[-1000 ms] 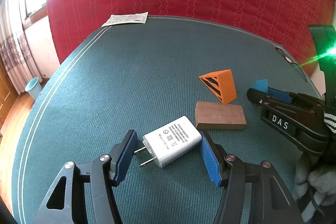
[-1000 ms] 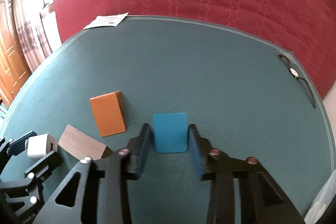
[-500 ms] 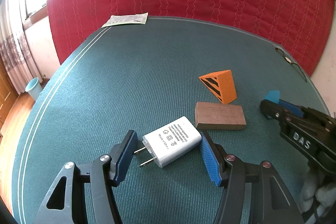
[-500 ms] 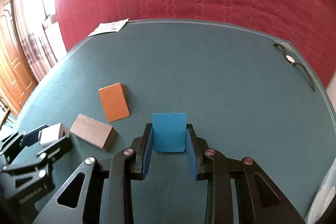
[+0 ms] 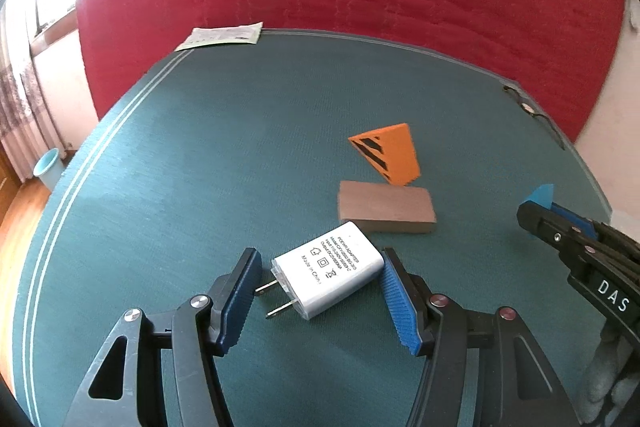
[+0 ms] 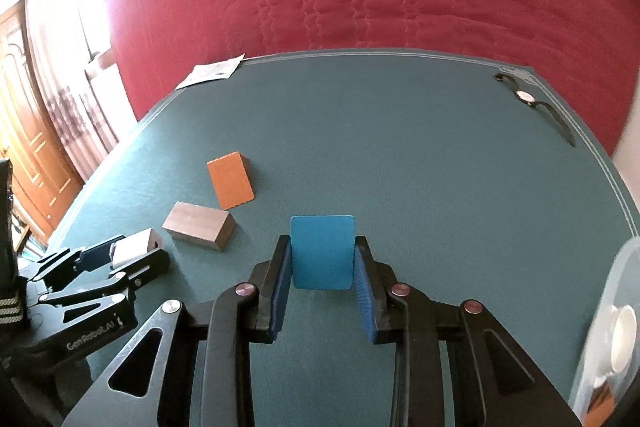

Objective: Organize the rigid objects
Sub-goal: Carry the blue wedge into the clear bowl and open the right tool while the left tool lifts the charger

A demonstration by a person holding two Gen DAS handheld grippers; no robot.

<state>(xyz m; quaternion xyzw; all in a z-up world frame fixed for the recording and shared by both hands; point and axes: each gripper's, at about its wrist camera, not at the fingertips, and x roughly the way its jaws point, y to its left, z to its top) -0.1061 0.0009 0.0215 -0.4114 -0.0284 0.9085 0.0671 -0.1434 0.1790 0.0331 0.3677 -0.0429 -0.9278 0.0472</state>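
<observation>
My left gripper (image 5: 320, 279) is open around a white power adapter (image 5: 328, 269) that lies on the green table (image 5: 224, 147); its right pad touches the adapter's end, the left pad stands off the prongs. My right gripper (image 6: 322, 261) is shut on a blue block (image 6: 322, 251) and holds it above the table. It also shows in the left wrist view (image 5: 540, 197). A brown block (image 5: 386, 205) and an orange wedge (image 5: 390, 153) lie just beyond the adapter. In the right wrist view they lie at left, the brown block (image 6: 198, 225) in front of the orange wedge (image 6: 231, 179).
A paper leaflet (image 5: 222, 35) lies at the table's far left edge. A wristwatch (image 6: 532, 103) lies at the far right edge. A clear container (image 6: 608, 327) with a white item sits at the right. A red quilted wall stands behind the table.
My right gripper has lifted the blue block and drawn back toward the right. The left gripper and the adapter have not moved.
</observation>
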